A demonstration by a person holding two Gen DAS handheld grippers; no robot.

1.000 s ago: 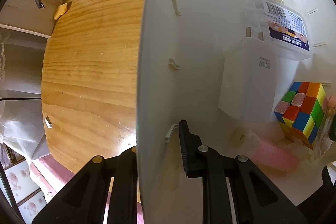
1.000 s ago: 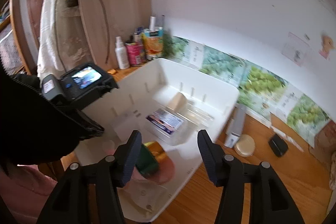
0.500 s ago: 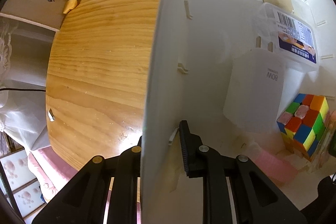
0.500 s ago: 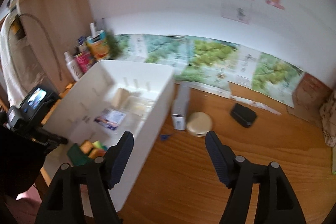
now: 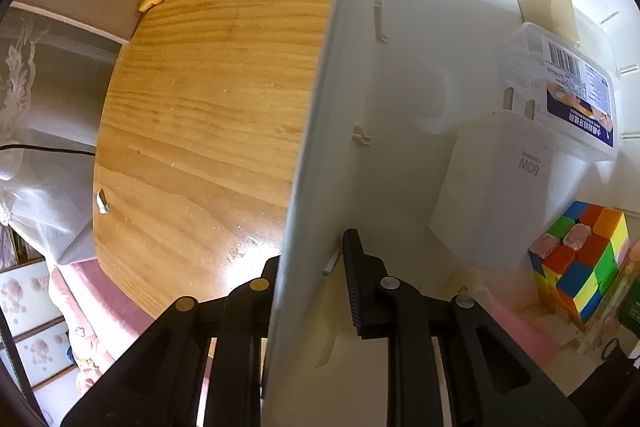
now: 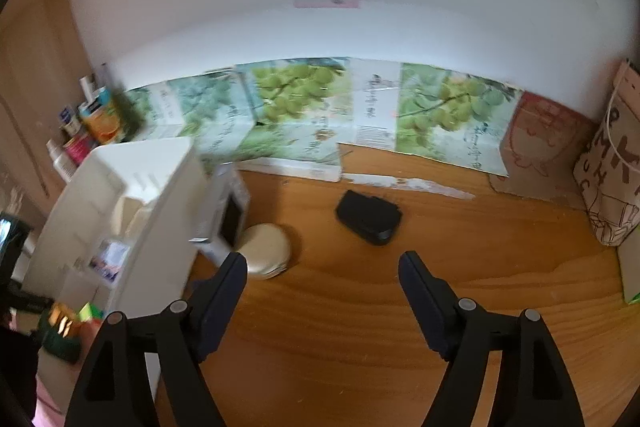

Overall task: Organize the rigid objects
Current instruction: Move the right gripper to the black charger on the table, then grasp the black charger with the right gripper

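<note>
The side wall of the white bin (image 5: 320, 131) is pinched by the left gripper (image 5: 310, 267), one finger outside and one inside. A white charger (image 5: 492, 199), a labelled clear box (image 5: 568, 95) and a colour cube (image 5: 580, 259) are held in the bin, toward 3 o'clock. The right gripper (image 6: 320, 267) is spread wide over the wooden table (image 6: 440, 267); a black case (image 6: 368, 217) is seen at its 12 o'clock, a round tin (image 6: 266, 249) at 10 o'clock.

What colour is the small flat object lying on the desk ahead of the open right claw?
Black; the small flat object shows best in the right wrist view.
</note>
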